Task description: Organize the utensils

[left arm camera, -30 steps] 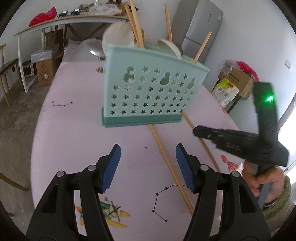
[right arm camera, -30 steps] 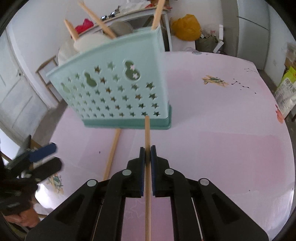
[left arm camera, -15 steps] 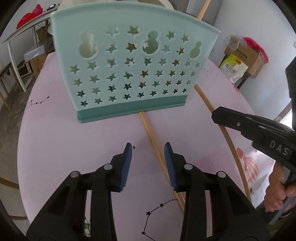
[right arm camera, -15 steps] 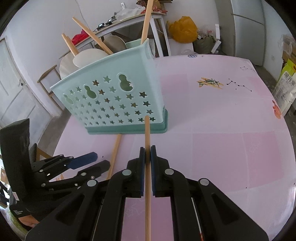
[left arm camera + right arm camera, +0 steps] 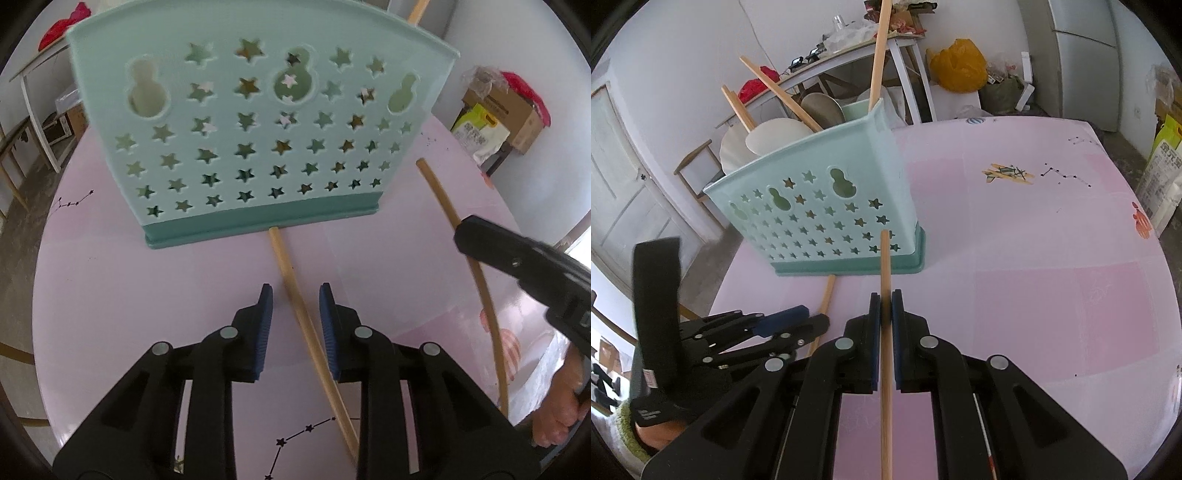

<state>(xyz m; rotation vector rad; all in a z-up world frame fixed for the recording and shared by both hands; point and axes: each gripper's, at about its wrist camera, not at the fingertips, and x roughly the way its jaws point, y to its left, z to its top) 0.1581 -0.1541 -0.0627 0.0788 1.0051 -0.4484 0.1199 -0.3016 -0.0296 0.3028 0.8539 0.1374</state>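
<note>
On the pink desk [image 5: 110, 314], one chopstick [image 5: 295, 295] lies unstowed between the left tool [image 5: 295, 299]'s closing, untouching pads; the right tool [image 5: 885, 306] clamps another chopstick [image 5: 885, 266]; several utensils already stand in the caddy [image 5: 258, 122].

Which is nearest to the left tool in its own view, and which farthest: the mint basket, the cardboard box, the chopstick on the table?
1. Chopstick on the table, between the left tool pads.
2. Mint basket, straight ahead.
3. Cardboard box, far right, off the table.
</note>
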